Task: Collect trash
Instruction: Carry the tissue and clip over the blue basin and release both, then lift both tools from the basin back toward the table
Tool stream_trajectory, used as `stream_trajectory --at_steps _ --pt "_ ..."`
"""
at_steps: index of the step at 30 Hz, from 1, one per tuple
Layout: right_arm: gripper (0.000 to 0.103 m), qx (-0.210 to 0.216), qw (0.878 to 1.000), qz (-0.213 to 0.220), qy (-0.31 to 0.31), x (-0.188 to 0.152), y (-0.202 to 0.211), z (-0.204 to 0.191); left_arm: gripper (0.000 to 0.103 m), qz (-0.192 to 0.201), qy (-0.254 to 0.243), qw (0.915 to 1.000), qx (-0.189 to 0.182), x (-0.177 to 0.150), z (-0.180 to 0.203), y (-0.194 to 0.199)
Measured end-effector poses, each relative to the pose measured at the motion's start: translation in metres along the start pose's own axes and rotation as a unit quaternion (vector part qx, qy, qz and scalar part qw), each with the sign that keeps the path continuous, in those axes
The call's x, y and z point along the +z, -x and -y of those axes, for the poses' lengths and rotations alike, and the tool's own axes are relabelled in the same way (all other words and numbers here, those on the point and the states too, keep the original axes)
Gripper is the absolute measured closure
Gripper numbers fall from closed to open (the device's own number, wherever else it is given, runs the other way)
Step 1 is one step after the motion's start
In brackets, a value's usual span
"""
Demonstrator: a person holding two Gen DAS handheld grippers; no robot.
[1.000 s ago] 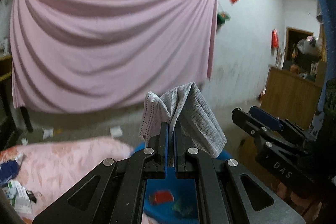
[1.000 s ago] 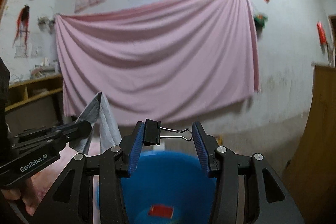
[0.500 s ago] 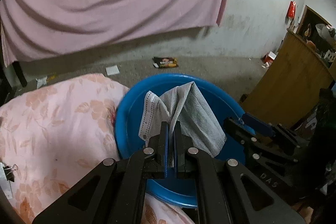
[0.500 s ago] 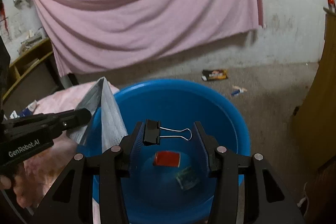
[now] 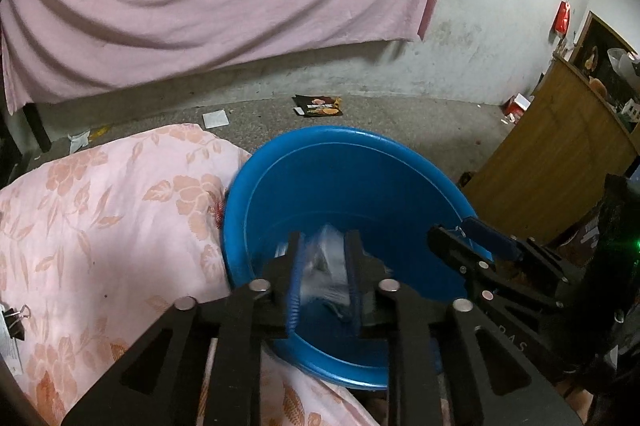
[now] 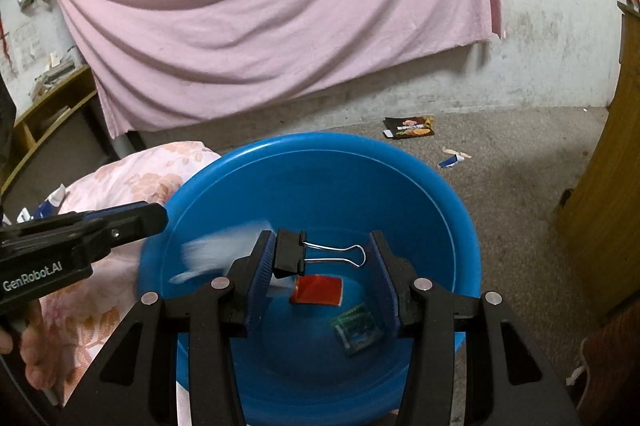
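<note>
Grey cloth (image 5: 325,266) blurred btwn parted left gripper (image 5: 323,280) fingers — over blue basin (image 5: 360,162).

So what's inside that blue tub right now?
In the blue tub lie a red packet and a green wrapper. A blurred grey cloth is in there too, just below the left claw. The right claw, gripping a binder clip, hides part of the bottom.

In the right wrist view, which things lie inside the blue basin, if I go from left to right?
Inside the blue basin, left to right: the blurred grey cloth, the binder clip held in the right tongs, the red packet, the green packet.
</note>
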State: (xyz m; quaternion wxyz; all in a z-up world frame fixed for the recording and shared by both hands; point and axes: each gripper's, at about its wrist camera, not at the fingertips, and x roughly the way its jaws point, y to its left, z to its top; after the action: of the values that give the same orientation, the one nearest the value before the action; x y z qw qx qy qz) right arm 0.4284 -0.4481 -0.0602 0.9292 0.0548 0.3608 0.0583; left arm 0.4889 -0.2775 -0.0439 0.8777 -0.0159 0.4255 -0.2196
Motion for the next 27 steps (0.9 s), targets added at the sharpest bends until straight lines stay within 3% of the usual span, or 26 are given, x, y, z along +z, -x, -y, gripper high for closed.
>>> stream_trajectory --at_steps 27 --pt "0.049 -0.005 1.0 0.003 -0.008 0.007 -0.002 0.006 0.077 0.027 0.02 0.9994 0.003 0.001 -0.008 0.02"
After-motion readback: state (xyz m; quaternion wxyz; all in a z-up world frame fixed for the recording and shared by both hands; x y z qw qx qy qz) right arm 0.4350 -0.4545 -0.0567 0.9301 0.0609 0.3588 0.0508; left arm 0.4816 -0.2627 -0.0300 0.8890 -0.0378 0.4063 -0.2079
